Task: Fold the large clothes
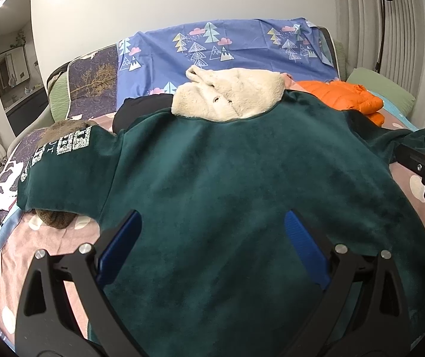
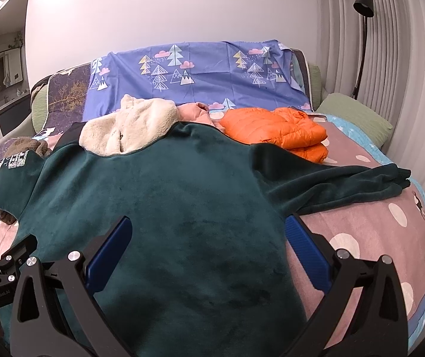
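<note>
A bed with a pink, white-dotted cover [image 2: 361, 232] carries everything, and nearly all of its near half is taken by the large dark-green plush hooded top [image 1: 212, 184], spread flat with its back up. Its long axis runs straight away from both tools: hem nearest, cream fleece-lined hood [image 1: 230, 95] at the far end. The sleeves stretch out crosswise. The left one, printed with white characters [image 1: 72, 142], lies off to the left of the left hand-held gripper [image 1: 212, 238]; the plain right sleeve [image 2: 346, 181] trails off ahead and to the right of the right hand-held gripper [image 2: 209, 247].

Beyond the hood sits a folded orange quilted jacket [image 2: 278, 131], well apart from both tools, in front of a blue sheet with a tree pattern [image 2: 200, 74].

The left hand-held gripper hangs over the lower middle of the green body, jaws spread wide and holding nothing. The right hand-held gripper is likewise wide open and empty, straddling the garment's right side edge, one blue pad over fabric, the other over the bedcover.

Judging by this, each sleeve is nearest its own-side tool, and folding the sleeves inward looks like the next step.
</note>
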`<state>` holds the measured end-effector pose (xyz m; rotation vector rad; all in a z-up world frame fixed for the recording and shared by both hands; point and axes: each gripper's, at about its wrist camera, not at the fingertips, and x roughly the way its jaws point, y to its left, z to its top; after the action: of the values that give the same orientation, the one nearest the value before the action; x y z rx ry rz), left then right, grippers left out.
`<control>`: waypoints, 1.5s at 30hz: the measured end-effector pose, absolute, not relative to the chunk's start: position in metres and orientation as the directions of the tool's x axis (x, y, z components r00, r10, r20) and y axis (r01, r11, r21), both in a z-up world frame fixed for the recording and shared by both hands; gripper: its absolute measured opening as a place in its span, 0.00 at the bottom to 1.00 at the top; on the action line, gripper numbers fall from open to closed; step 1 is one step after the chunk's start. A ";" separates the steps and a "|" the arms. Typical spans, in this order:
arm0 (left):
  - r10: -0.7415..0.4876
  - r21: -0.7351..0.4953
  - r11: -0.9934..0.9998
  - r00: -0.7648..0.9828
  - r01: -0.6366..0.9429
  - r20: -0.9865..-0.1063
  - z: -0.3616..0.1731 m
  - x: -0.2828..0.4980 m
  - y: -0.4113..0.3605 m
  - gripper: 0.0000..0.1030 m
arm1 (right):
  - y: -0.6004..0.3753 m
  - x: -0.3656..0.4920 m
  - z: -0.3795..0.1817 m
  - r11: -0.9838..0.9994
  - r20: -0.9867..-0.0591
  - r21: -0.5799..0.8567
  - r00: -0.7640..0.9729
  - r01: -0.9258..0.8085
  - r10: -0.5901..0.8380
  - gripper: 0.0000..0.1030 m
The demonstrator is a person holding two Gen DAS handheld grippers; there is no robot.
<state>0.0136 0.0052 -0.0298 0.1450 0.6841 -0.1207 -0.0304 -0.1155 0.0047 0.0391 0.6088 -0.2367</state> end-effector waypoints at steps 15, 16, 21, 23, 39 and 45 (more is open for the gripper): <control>-0.077 0.095 0.980 0.770 0.176 -0.633 -0.029 0.013 0.002 0.95 | -0.115 -0.029 0.002 0.976 -0.575 -0.033 0.795 0.215 -0.194 0.99; -0.078 0.096 0.979 0.773 0.177 -0.630 -0.028 0.013 0.001 0.95 | -0.115 -0.028 0.002 0.976 -0.577 -0.032 0.793 0.215 -0.193 0.99; -0.087 0.091 0.979 0.776 0.184 -0.625 -0.028 0.014 0.003 0.95 | -0.115 -0.027 -0.001 0.976 -0.581 -0.034 0.790 0.216 -0.196 0.99; -0.087 0.095 0.978 0.777 0.186 -0.624 -0.027 0.015 0.003 0.94 | -0.115 -0.027 -0.001 0.976 -0.581 -0.036 0.790 0.216 -0.197 0.99; -0.184 -0.050 0.979 0.747 0.198 -0.639 0.020 0.117 0.041 0.51 | -0.124 0.040 0.033 0.998 -0.553 -0.060 0.832 0.019 -0.049 0.99; -0.218 -0.139 0.976 0.695 0.168 -0.685 0.043 0.250 0.061 0.57 | -0.145 0.174 0.073 0.994 -0.589 -0.059 0.807 -0.091 0.039 0.67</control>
<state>0.2497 0.0606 0.0431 -0.0675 0.7733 -0.2156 0.1744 -0.1453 0.0728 -0.0862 0.6277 0.0698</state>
